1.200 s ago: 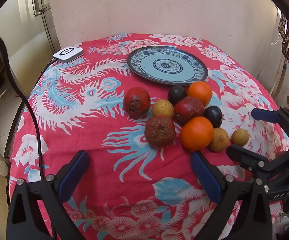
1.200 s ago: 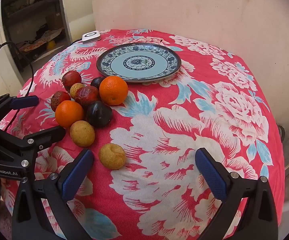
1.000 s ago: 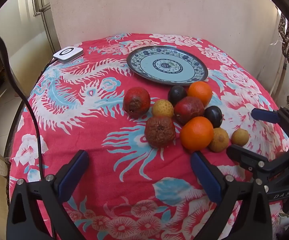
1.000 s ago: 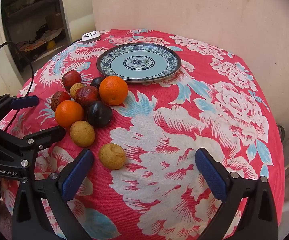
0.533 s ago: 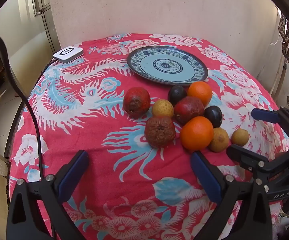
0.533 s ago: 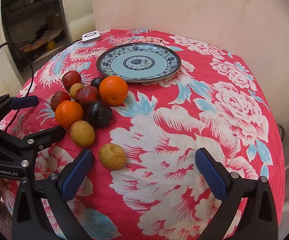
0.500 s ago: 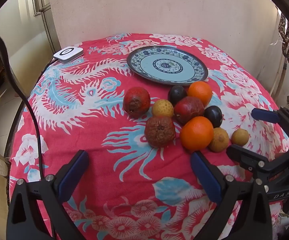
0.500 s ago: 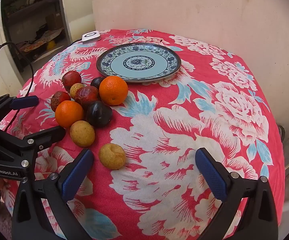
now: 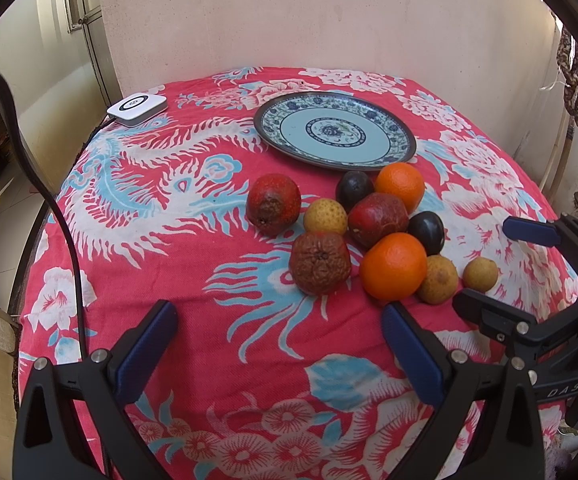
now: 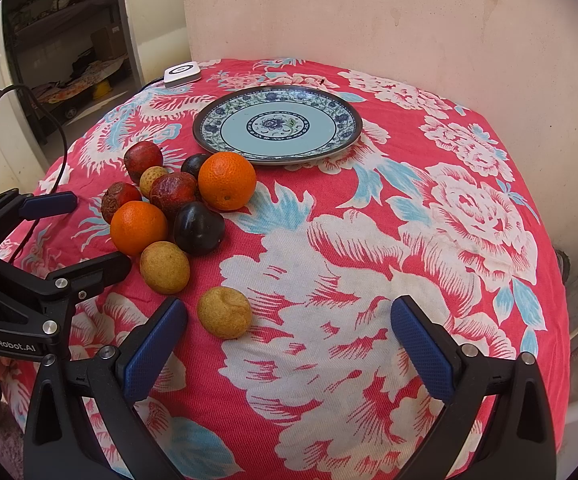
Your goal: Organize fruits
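"GenRobot.AI" is printed on the left gripper (image 10: 49,236); "DAS" on the right gripper (image 9: 505,268). Both jaws stand wide, holding nothing.

The fruits (image 9: 369,232) cluster ahead of the left jaws, toward their right finger: 2 oranges, 2 dark plums, 3 red wrinkled fruits, 4 small yellow-brown ones. The nearest orange (image 9: 393,266) sits just beyond that finger's pad. 1 yellow-brown fruit (image 10: 224,312) lies apart, just beside the right jaws' left pad.

The blue-patterned plate (image 10: 209,130) lies beyond the cluster. Bare red floral tabletop (image 10: 369,248) stretches ahead of the right jaws to the rounded edge; a white puck (image 9: 137,109) sits at the far left edge.
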Available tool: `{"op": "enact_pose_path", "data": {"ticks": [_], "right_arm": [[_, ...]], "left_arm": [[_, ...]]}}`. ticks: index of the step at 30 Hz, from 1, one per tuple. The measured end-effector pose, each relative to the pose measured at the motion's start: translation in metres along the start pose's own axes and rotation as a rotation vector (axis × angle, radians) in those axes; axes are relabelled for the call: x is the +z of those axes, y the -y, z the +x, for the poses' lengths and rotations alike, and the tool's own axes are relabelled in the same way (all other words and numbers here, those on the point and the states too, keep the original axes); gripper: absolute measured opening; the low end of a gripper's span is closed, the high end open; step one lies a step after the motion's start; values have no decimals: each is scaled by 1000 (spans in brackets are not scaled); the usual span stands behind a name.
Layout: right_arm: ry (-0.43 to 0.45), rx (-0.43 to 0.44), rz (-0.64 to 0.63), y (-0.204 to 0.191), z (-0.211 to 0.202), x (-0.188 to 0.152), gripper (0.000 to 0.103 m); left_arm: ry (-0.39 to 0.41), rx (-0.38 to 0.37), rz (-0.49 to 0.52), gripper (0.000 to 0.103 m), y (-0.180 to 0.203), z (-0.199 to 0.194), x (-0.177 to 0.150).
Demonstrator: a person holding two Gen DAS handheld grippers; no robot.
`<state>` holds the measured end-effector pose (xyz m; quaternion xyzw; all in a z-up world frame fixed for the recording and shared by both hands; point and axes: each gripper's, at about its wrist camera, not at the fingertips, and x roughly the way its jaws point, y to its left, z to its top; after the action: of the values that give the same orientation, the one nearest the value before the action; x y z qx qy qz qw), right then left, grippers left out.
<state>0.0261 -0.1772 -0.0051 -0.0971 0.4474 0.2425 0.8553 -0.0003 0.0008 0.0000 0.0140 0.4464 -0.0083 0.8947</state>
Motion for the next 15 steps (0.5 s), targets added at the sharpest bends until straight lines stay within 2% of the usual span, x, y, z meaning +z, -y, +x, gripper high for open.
{"op": "enact_pose_path", "data": {"ticks": [15], "right_arm": [[0, 0, 0, 0, 0, 0, 103]], "left_arm": [[0, 1, 0, 103, 1, 0, 0]]}}
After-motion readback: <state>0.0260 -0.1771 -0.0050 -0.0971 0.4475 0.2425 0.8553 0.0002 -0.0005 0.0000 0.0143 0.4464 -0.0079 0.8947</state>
